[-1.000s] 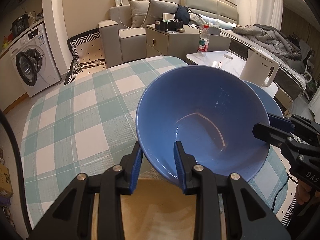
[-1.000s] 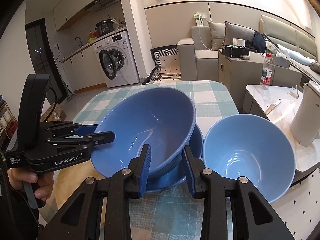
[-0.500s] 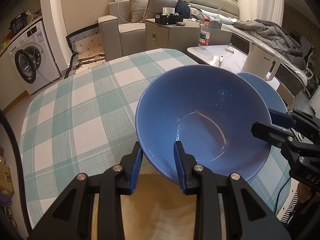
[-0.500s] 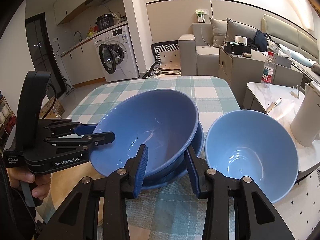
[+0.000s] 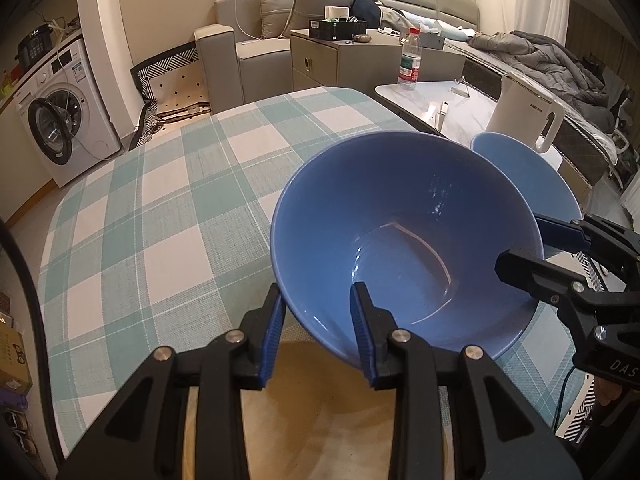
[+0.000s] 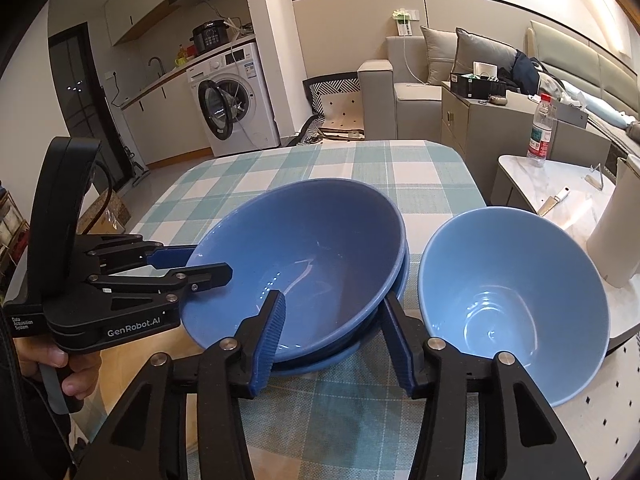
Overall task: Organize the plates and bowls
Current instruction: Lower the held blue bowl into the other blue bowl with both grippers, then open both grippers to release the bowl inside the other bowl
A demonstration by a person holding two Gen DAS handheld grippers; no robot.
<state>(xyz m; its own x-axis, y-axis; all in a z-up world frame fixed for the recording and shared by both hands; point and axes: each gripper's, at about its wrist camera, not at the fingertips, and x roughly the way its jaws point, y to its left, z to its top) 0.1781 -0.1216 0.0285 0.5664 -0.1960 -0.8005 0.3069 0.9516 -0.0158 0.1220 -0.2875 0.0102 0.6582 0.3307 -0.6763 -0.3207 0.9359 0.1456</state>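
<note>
A dark blue bowl [image 5: 400, 216] [image 6: 312, 240] sits nested in a second dark blue bowl [image 6: 403, 276] on the checked table [image 5: 160, 220]. My left gripper [image 5: 317, 290] [image 6: 208, 262] still clamps the top bowl's near rim, one finger inside and one outside, its jaws just starting to ease. My right gripper [image 6: 335, 296] [image 5: 532, 248] straddles the opposite rim. Its jaws are opening and the pads stand clear of the bowl. A light blue bowl [image 6: 516, 300] [image 5: 516, 164] stands alone just right of the stack.
A white kettle [image 5: 524, 116] [image 6: 616, 232] stands on a white side table [image 6: 560, 184], with a water bottle [image 5: 410, 64] and a knife. A tan mat [image 5: 320, 400] lies at the table's near edge. A hand [image 6: 68, 368] holds the left gripper.
The right gripper's jaws have spread apart and let go of the bowl's rim. The top bowl has settled lower into the one beneath it. The left gripper keeps its hold.
</note>
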